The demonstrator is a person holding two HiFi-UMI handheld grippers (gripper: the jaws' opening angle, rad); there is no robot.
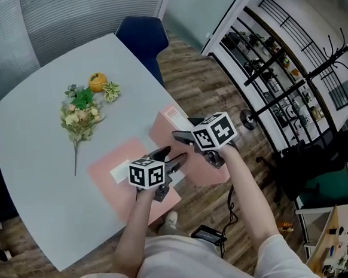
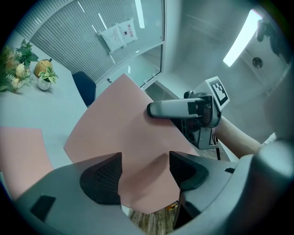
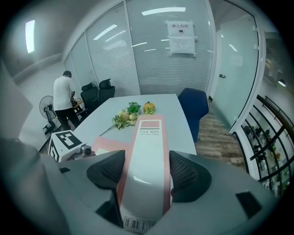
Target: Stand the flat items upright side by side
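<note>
Two pink file boxes are on the grey table (image 1: 37,152). One lies flat (image 1: 104,166) under my left gripper (image 1: 172,156). The other (image 1: 164,129) is at the table's near right edge, tilted up off the surface. My right gripper (image 3: 146,172) is shut on its white spine (image 3: 148,151), which is labelled FILE BOX. In the left gripper view its pink face (image 2: 124,124) fills the middle, with a right gripper finger (image 2: 170,108) on its upper edge. My left gripper (image 2: 144,172) is open just in front of that face. The flat box (image 2: 23,156) shows at the left.
A bunch of artificial flowers (image 1: 81,113) and a small orange fruit (image 1: 97,81) lie at the table's far side. A blue chair (image 1: 145,38) stands behind the table. A person (image 3: 62,98) stands by office chairs in the distance. Wooden floor lies beyond the near edge.
</note>
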